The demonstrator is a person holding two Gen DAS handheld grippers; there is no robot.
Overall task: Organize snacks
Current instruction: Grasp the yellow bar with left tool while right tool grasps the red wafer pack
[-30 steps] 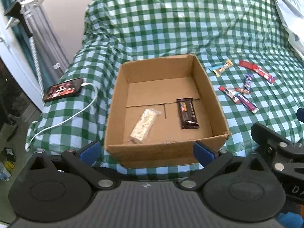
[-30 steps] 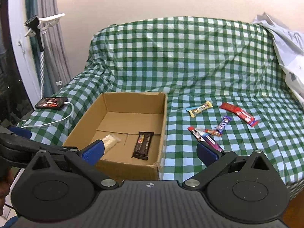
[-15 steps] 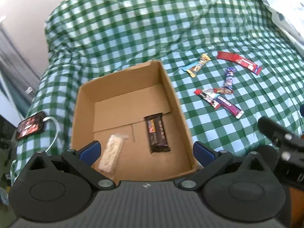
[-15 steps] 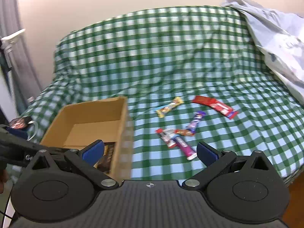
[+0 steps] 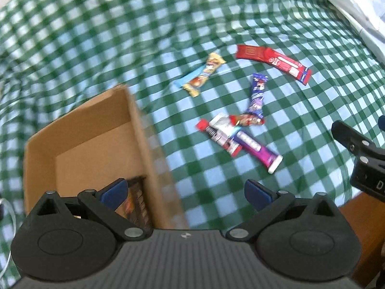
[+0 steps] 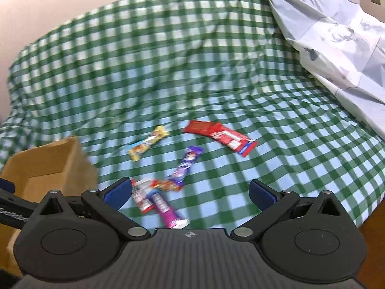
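Observation:
A cardboard box [image 5: 86,130] sits on the green checked bed cover [image 5: 144,36], with a dark chocolate bar [image 5: 138,204] inside near the front. Loose snacks lie to its right: a yellow bar [image 5: 202,74], a long red bar [image 5: 274,60], a purple bar [image 5: 257,94], a red-white bar [image 5: 219,133] and a magenta bar [image 5: 257,150]. My left gripper [image 5: 186,192] is open over the box's right wall. My right gripper [image 6: 190,192] is open above the snack cluster [image 6: 166,190]; the box [image 6: 48,166] is at its left.
A pale blue-grey sheet [image 6: 336,31] is bunched at the bed's right side. The bed's front edge and brown floor [image 6: 375,228] show at the lower right. The other gripper's black body [image 5: 361,156] shows at the right of the left wrist view.
Both grippers have swung to the right, away from the box and towards the loose snacks. The phone and cable have left the views. Both stay open and empty.

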